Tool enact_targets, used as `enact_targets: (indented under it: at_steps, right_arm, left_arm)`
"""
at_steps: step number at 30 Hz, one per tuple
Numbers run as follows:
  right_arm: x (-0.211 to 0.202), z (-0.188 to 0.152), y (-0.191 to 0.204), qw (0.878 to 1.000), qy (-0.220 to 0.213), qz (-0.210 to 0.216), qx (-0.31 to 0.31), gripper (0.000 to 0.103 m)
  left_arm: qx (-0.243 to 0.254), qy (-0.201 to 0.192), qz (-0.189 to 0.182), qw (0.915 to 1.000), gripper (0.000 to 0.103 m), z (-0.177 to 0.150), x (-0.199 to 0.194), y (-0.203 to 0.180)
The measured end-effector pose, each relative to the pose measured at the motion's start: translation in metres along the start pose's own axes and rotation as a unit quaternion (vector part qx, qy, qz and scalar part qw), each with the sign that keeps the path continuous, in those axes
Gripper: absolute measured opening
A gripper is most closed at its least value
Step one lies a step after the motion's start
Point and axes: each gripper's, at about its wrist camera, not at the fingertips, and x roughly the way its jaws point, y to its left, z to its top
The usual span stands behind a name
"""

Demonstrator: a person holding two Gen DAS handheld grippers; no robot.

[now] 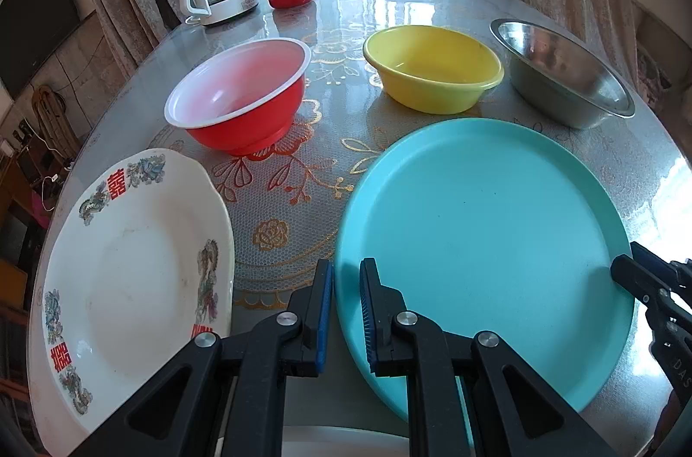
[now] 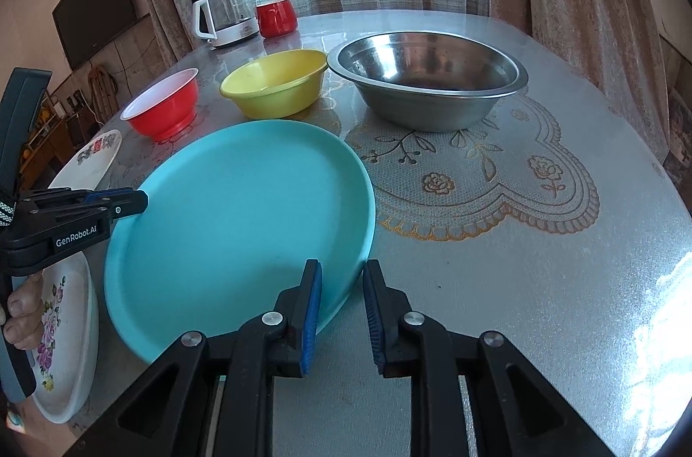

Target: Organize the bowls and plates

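Teal plate (image 1: 484,241) rim sits clamped in my left gripper (image 1: 346,310); my right gripper (image 2: 342,310) straddles the opposite rim, jaws slightly parted. Beyond it stand the red bowl (image 1: 242,94), yellow bowl (image 1: 432,68) and steel bowl (image 2: 428,81); a white plate (image 1: 134,275) lies left.

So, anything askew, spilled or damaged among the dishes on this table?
Only the teal plate: its near rim seems to ride above the tabletop, gripped by the left claw on one rim, with the right claw straddling the other. No spills or visible damage.
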Motion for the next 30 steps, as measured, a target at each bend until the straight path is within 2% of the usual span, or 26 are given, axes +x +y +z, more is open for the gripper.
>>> enact_targets:
  at_steps: [9,16,22,24,28,30]
  right_arm:
    - [-0.001,-0.003,-0.001,1.000,-0.012,-0.003,0.001,0.020]
    - [-0.002,-0.005,0.000,1.000,-0.015,-0.003,0.002,0.020]
    - [-0.002,-0.005,0.000,1.000,-0.015,-0.003,0.002,0.021]
    - [-0.002,-0.005,0.002,1.000,-0.014,0.003,-0.005,0.030]
    - [-0.001,-0.004,0.008,1.000,-0.009,-0.017,-0.019,0.037]
    - [-0.002,-0.002,0.001,1.000,-0.002,-0.003,0.001,0.038]
  left_arm:
    - [-0.030,0.005,-0.017,0.9994,0.014,-0.002,-0.002,0.009]
    - [-0.048,-0.020,-0.021,0.9985,0.014,-0.011,-0.016,0.017]
    - [-0.069,-0.055,-0.031,0.9956,0.014,-0.022,-0.048,0.030]
    - [-0.077,-0.066,-0.035,0.9942,0.014,-0.028,-0.060,0.038]
    - [-0.090,-0.098,-0.040,0.9903,0.014,-0.047,-0.085,0.057]
    - [-0.100,-0.111,-0.044,0.9878,0.014,-0.059,-0.095,0.068]
